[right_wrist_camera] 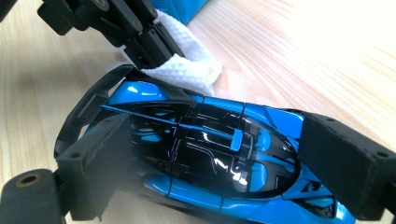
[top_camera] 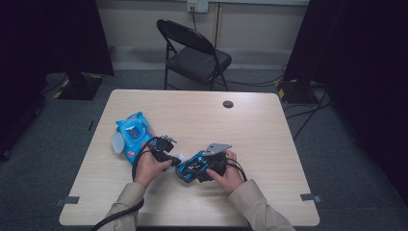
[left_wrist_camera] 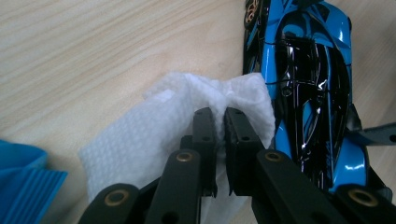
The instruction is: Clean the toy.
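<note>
High view shows a person seated at the near edge of a pale wooden table (top_camera: 269,120), a tool in each hand, both working close together near the middle of the near half. Left tool (top_camera: 177,158) has its jaws drawn nearly together on a white textured wipe (left_wrist_camera: 154,126); in the left gripper view the two black jaws pinch a bunched fold of it, and the rest of the sheet spreads out on the wood to the left of them. Just right of that fold, touching it, lies a glossy blue and black toy sports car (left_wrist_camera: 308,84). Right tool (right_wrist_camera: 210,163) holds that toy sports car (right_wrist_camera: 210,154): in the right gripper view its two padded jaws stand wide apart and press on the car's two ends, with the car lying across between them, and the wipe (right_wrist_camera: 187,70) sits bunched against the car's far side under the left tool (right_wrist_camera: 159,58). On the table to the left of both hands, near the left tool, lies a blue pack of wipes (top_camera: 132,134). Beyond the far edge of the table stands a black folding chair (top_camera: 195,53) on grey carpet.
</note>
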{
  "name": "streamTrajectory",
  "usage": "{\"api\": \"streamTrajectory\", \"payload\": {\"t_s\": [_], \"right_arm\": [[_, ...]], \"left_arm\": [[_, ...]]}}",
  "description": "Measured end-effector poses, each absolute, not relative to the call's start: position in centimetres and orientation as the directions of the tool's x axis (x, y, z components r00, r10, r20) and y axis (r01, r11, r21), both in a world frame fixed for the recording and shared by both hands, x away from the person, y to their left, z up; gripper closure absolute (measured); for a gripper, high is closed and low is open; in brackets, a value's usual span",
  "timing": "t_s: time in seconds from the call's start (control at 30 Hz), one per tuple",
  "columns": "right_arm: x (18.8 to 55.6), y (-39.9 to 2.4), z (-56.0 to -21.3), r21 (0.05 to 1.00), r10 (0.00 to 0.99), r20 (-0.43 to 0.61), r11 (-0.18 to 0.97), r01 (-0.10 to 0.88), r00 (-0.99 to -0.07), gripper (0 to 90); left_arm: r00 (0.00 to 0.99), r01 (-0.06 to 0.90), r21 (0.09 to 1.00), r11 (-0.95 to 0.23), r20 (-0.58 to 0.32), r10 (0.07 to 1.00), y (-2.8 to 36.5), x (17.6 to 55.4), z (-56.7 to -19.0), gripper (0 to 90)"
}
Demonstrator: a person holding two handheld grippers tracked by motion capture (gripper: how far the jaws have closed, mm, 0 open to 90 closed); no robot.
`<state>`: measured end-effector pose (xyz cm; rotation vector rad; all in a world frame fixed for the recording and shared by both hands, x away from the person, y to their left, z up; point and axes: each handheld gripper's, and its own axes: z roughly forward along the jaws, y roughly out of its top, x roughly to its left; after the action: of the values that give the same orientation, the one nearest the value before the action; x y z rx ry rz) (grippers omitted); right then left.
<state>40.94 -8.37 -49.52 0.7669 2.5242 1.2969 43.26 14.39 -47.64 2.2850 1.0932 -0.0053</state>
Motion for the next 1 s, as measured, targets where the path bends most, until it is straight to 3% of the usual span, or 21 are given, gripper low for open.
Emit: {"api": "streamTrajectory", "payload": {"t_s": [0.43,1.0], "right_arm": [[40.9,-8.4,-49.5,0.803,0.532,0.055,0.479,0.354,-0.845,9.9],[41.0,-8.4,-49.5,0.804,0.532,0.059,0.476,0.356,-0.845,9.9]], "left_arm": [[0.635,0.708,0.563,-0.427,-0.244,0.733,14.8,44.4,-46.3,83.9],[0.626,0.709,0.579,-0.402,-0.255,0.737,10.1,47.9,-47.8,83.5]]}}
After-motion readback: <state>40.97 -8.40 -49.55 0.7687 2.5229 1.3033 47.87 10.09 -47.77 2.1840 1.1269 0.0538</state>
